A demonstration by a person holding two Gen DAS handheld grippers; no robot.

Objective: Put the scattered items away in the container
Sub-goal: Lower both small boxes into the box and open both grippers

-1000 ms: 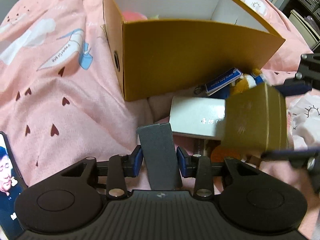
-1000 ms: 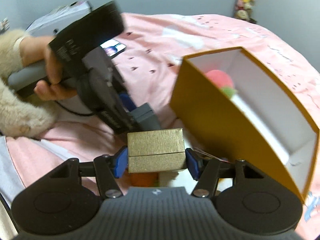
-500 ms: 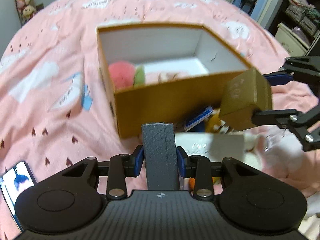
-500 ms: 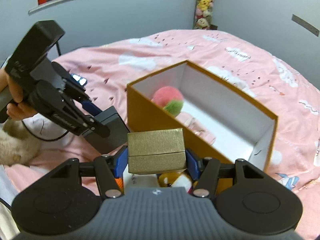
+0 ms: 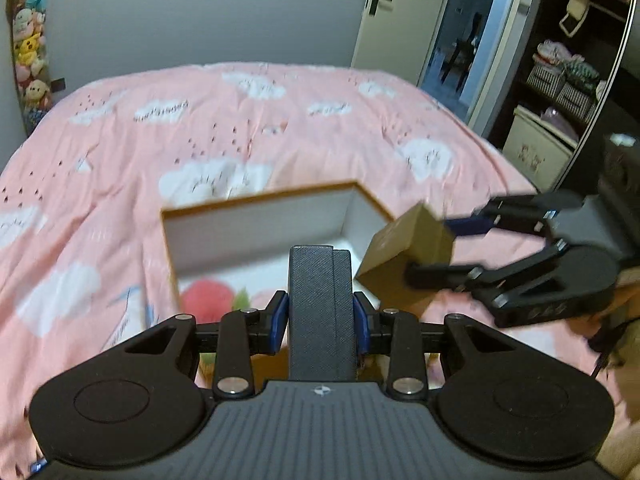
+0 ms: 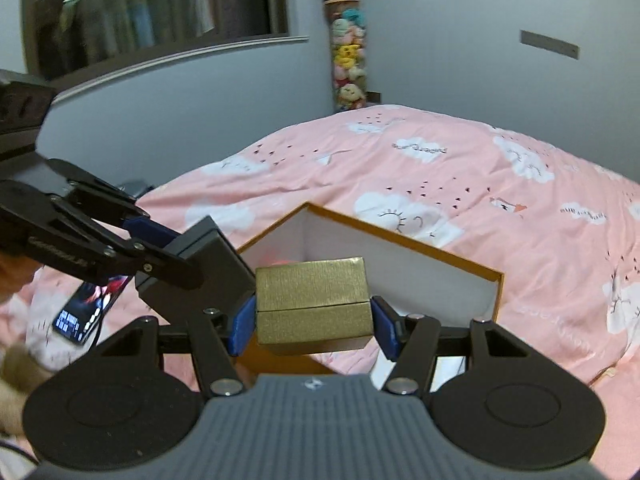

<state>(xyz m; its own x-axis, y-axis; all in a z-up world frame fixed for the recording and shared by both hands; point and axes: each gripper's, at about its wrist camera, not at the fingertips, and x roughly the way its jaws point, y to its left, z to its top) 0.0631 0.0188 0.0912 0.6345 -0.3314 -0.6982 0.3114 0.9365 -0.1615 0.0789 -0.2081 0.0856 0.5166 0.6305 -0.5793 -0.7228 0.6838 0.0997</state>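
Note:
My left gripper (image 5: 320, 322) is shut on a dark grey case (image 5: 316, 276), held upright between its blue pads above the near part of the container. The container (image 5: 256, 232) is an orange-brown cardboard box with white inner walls, standing on the pink bed. A pink plush ball (image 5: 208, 298) lies inside it. My right gripper (image 6: 314, 324) is shut on a gold box (image 6: 312, 304), hanging over the container's (image 6: 420, 260) near corner. The left wrist view shows the gold box (image 5: 404, 252) just right of the grey case. In the right wrist view the grey case (image 6: 216, 264) is at left.
A phone (image 6: 86, 312) with a lit screen lies on the pink bedspread (image 5: 280, 120) near the person's hand. A column of plush toys (image 6: 348, 68) stands in the far corner. A door (image 5: 400, 12) and shelves (image 5: 560, 80) lie beyond the bed's right edge.
Both grippers have risen with their boxes, from beside the container's front wall to above its open top. The items on the bed in front of the container have dropped out of view.

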